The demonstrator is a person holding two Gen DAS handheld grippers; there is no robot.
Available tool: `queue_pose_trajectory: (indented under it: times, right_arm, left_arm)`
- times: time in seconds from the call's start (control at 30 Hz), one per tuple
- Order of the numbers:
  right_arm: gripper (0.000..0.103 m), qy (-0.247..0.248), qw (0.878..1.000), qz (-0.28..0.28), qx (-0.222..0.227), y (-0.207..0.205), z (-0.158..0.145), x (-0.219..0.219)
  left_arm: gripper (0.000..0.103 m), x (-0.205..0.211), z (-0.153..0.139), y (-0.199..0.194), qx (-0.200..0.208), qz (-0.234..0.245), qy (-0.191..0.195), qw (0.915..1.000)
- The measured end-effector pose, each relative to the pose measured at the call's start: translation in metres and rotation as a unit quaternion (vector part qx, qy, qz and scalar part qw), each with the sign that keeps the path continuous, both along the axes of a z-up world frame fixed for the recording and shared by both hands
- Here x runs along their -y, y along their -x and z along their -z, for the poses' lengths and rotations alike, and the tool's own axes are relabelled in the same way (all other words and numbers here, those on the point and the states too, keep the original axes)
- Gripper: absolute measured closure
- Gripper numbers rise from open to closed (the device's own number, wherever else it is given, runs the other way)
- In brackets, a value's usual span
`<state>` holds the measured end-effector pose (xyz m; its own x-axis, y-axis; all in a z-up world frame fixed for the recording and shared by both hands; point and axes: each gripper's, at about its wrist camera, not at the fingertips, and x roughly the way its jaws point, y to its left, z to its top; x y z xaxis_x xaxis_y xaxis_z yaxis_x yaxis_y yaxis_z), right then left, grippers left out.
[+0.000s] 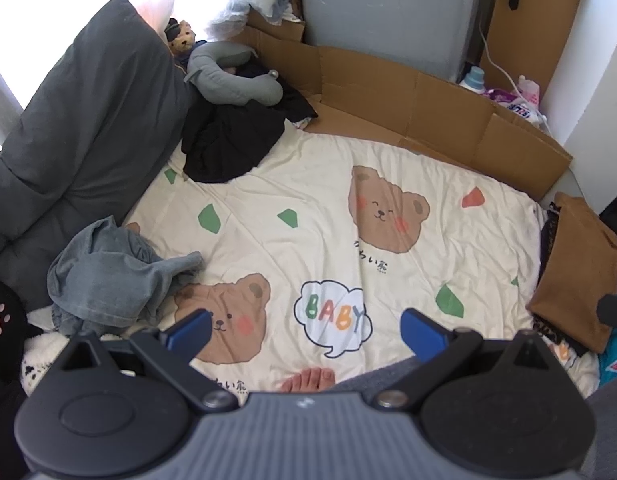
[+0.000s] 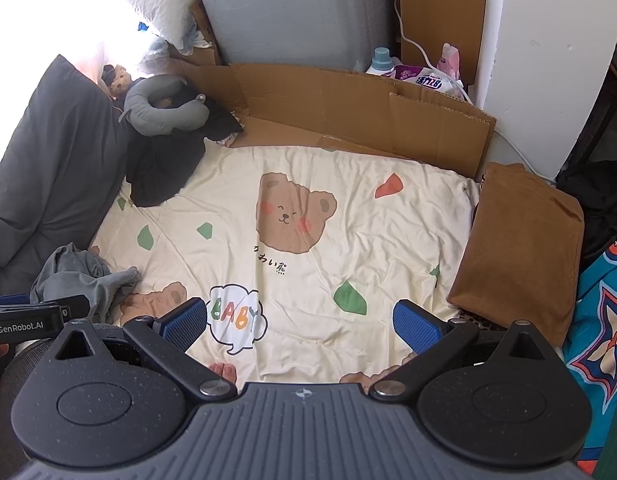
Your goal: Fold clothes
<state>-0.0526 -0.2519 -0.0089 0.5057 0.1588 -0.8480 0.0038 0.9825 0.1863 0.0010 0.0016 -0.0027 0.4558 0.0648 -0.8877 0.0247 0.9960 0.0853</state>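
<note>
cream bear-print blanket [image 1: 328,200] lies spread flat, a crumpled grey-blue garment [image 1: 120,276] at its left edge, a black garment [image 1: 232,140] heaped at its far-left corner, and both the left gripper [image 1: 306,330] and right gripper [image 2: 298,322] hover wide apart, holding nothing.

A grey-blue garment [image 1: 116,276] lies crumpled in a loose heap at the lower left of the frame, one limp part stretched out to the right. A black garment [image 1: 232,136] sits bunched in the upper left, partly under a grey neck pillow [image 1: 232,76]. A brown garment [image 1: 576,268] lies folded flat into a neat rectangle at the right edge.
</note>
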Motion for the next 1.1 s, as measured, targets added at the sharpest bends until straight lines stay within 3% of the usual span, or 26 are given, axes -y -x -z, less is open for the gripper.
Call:
queue_pose_trajectory:
  times: [1.1]
  right_arm:
    - [0.001,-0.001,1.0,0.0,0.0,0.0002,0.0011,0.0005]
  left_arm:
    - [0.001,0.0008,-0.001,-0.0004,0.001,-0.001,-0.001,1.0]
